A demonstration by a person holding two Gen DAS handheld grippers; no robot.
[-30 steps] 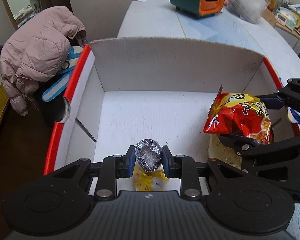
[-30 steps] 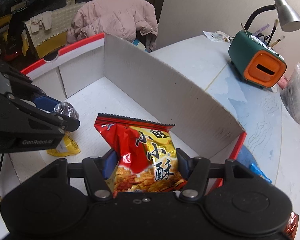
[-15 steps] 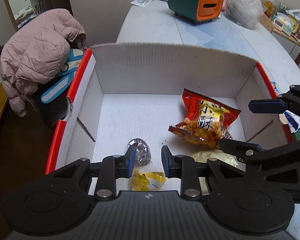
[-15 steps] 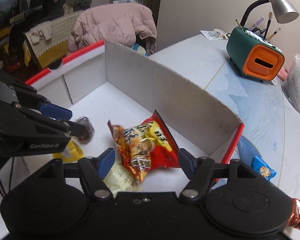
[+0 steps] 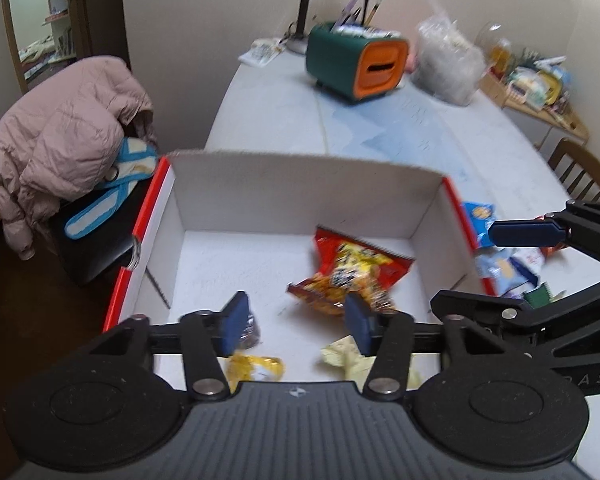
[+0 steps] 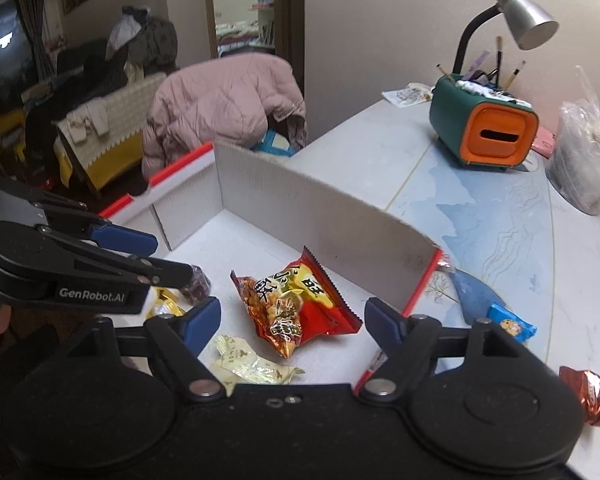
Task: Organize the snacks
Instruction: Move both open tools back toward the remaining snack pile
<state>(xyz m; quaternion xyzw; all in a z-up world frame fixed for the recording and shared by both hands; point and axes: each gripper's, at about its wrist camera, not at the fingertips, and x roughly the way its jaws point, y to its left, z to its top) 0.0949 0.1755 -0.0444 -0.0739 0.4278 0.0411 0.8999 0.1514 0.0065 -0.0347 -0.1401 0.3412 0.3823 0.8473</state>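
Snacks: red chip bag (image 6: 300, 304) and dark candy (image 6: 196, 282) lie inside box (image 6: 320, 216) | left gripper (image 5: 296, 320), right gripper (image 6: 292, 320): jaws just opened, empty | step: release done | next: fetch blue packet (image 6: 510, 326) outside box's red edge.

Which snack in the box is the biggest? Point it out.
The red and yellow chip bag, lying flat mid-box; the pale wrapper, yellow candy and dark sweet are far smaller.

Black hand-held gripper (image 6: 292, 316): blue pads (image 6: 202, 320), silver pivot screws, white "GenRobot.AI" lettering

We see a desk lamp (image 6: 516, 20) against the beige wall (image 6: 380, 20), a pink jacket (image 6: 224, 104) draped left of it.
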